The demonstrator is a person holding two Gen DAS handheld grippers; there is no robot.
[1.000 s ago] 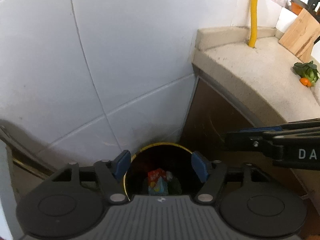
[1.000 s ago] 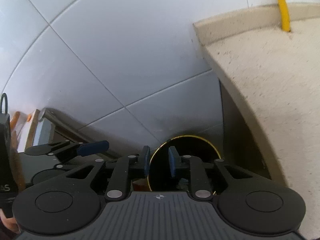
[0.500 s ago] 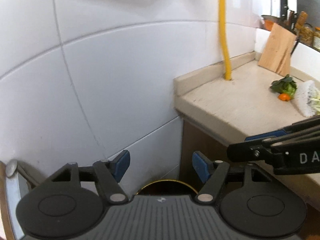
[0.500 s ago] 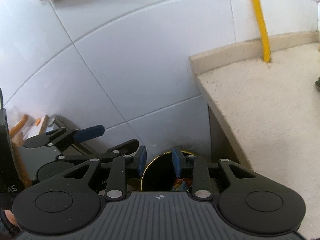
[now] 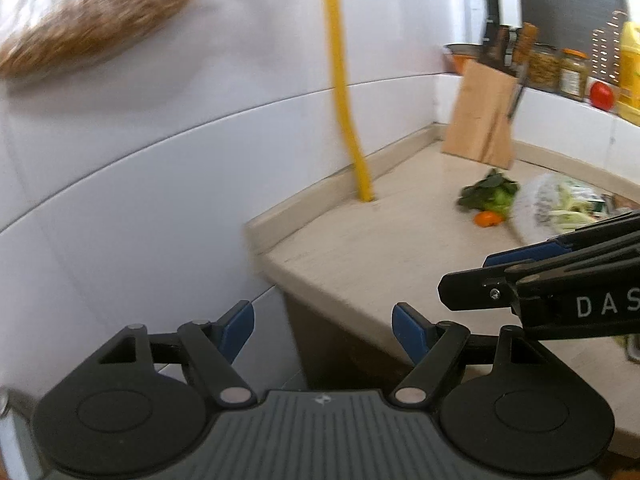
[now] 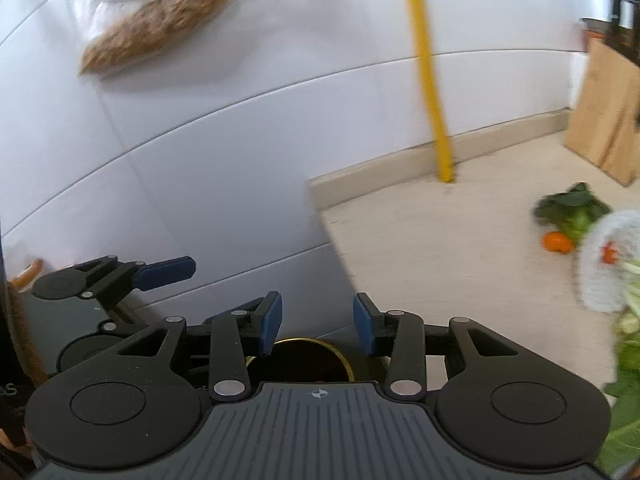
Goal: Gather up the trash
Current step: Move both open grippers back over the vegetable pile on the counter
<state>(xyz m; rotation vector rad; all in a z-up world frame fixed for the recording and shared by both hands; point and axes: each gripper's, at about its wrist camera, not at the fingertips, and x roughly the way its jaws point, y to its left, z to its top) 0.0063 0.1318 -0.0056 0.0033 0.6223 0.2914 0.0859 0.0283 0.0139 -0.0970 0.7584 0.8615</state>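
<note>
My left gripper (image 5: 322, 326) is open and empty, raised beside the counter's left end. My right gripper (image 6: 318, 322) is open and empty, above the dark trash bin with a gold rim (image 6: 340, 354) that stands on the floor by the counter. Vegetable scraps lie on the beige counter (image 5: 380, 248): green leaves (image 5: 490, 196) with an orange bit (image 5: 487, 219), and a white mesh bag with pale greens (image 5: 556, 208). The same leaves (image 6: 572, 208), orange bit (image 6: 557, 242) and mesh bag (image 6: 608, 260) show in the right wrist view. The right gripper also shows in the left wrist view (image 5: 540, 272).
A yellow pipe (image 5: 348, 100) rises from the counter against the white tiled wall. A wooden knife block (image 5: 484, 116) stands at the back, with jars (image 5: 572, 74) and a tomato (image 5: 602, 95) on a ledge. A brown brush (image 6: 156, 28) hangs on the wall.
Both grippers have lifted up and away from the bin and tilted toward the counter. The right gripper's jaws have opened wider. The bin has dropped out of the left wrist view.
</note>
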